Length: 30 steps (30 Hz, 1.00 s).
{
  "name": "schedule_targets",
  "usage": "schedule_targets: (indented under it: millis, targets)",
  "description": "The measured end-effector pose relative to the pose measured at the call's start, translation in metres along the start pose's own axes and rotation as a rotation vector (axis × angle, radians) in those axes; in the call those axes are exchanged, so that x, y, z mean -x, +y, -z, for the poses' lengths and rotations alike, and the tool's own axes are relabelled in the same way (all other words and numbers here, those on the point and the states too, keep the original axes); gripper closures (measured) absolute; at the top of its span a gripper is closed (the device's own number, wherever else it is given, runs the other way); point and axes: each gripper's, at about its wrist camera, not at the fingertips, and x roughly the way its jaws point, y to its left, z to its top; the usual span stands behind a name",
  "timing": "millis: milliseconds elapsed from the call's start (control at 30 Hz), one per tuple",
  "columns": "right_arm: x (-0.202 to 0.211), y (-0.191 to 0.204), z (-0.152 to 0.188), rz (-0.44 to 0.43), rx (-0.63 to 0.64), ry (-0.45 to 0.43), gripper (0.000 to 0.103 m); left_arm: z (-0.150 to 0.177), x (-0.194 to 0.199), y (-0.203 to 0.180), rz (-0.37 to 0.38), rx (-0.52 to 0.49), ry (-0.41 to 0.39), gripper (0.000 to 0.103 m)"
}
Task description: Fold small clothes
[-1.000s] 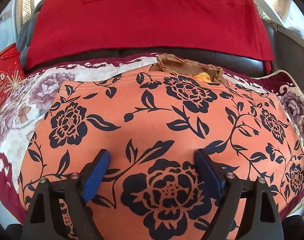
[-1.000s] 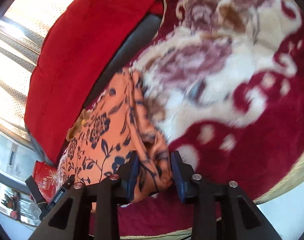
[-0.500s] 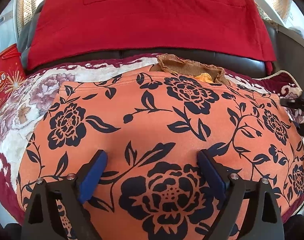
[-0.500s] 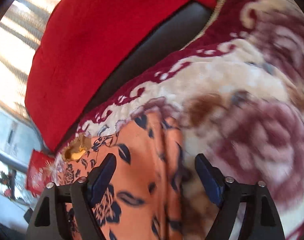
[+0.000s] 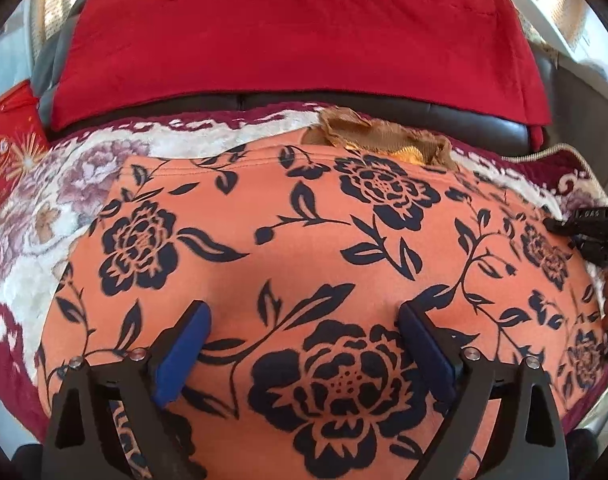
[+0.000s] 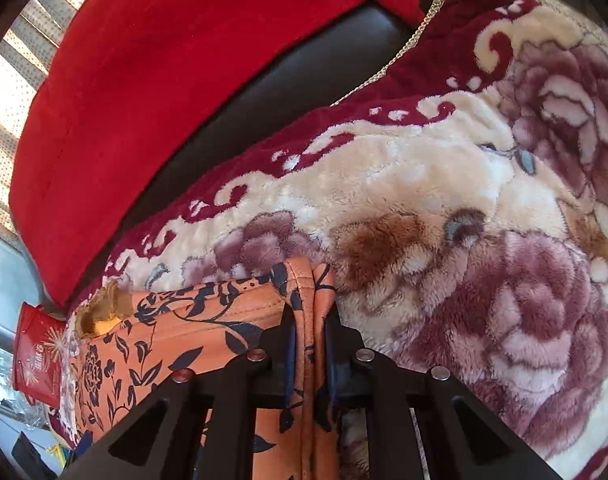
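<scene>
An orange garment with dark blue flowers (image 5: pixel 311 248) lies spread flat on a plush floral blanket (image 5: pixel 36 216). My left gripper (image 5: pixel 304 320) is open, its blue pads resting over the garment's near part. My right gripper (image 6: pixel 309 324) is shut on the garment's right edge (image 6: pixel 304 280), a fold of cloth pinched between the pads. The right gripper also shows at the right edge of the left wrist view (image 5: pixel 591 228). A tan garment with a yellow bit (image 5: pixel 383 140) lies bunched at the orange garment's far edge.
The blanket (image 6: pixel 463 200) covers a dark leather sofa seat (image 5: pixel 443 110). A red cloth (image 5: pixel 296 28) drapes over the sofa back. A red printed box (image 5: pixel 8 152) stands at the far left.
My right gripper was shut on the cloth, opened half a second ago, moved along the edge, and has shut on the garment's right edge again. My left gripper has stayed open and nearly still.
</scene>
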Motion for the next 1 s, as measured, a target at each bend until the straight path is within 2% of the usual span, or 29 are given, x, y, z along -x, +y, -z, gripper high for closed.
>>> schedule_targets:
  millis: [33,100,133,167,200,233,300,400,500,567,667,767,1000]
  targets:
    - [0.001,-0.004,0.000,-0.020,-0.034,0.003,0.084,0.001,0.003,0.003,0.001,0.014,-0.002,0.008]
    - [0.011,-0.012,0.004,-0.024,-0.096,-0.007,0.074,0.006,0.009,0.007,0.009,0.025,-0.005,0.008]
    - [0.021,-0.010,0.009,0.010,-0.095,-0.023,0.072,0.008,0.012,0.009,0.011,0.022,-0.009,0.008]
    - [0.029,-0.006,0.012,0.040,-0.076,-0.037,0.064,0.012,0.016,0.011,0.009,0.019,-0.015,0.008]
    - [0.041,-0.002,0.018,0.074,-0.053,-0.061,0.052,0.014,0.017,0.014,0.007,0.021,-0.015,0.008]
    - [0.052,-0.001,0.023,0.082,-0.048,-0.081,0.050,0.016,0.018,0.015,0.009,0.025,-0.013,0.008]
    - [0.078,0.003,0.040,0.051,-0.038,-0.117,0.050,0.020,0.021,0.020,0.017,0.040,-0.010,0.008]
    - [0.121,0.007,0.082,-0.044,-0.057,-0.189,0.050,0.024,0.024,0.022,0.014,0.047,-0.006,0.008]
    - [0.140,0.010,0.134,-0.153,-0.070,-0.183,0.048,0.028,0.029,0.022,0.012,0.055,-0.007,0.008]
    - [0.139,0.010,0.168,-0.202,-0.083,-0.140,0.042,0.029,0.032,0.022,0.011,0.057,-0.010,0.008]
    - [0.119,0.006,0.198,-0.244,-0.130,-0.065,0.042,0.031,0.034,0.021,0.006,0.051,-0.003,0.008]
    - [0.101,0.004,0.199,-0.281,-0.187,-0.030,0.041,0.030,0.036,0.021,-0.004,0.038,-0.003,0.008]
    - [0.075,-0.003,0.177,-0.357,-0.292,-0.024,0.041,0.024,0.038,0.024,-0.024,0.050,-0.013,0.008]
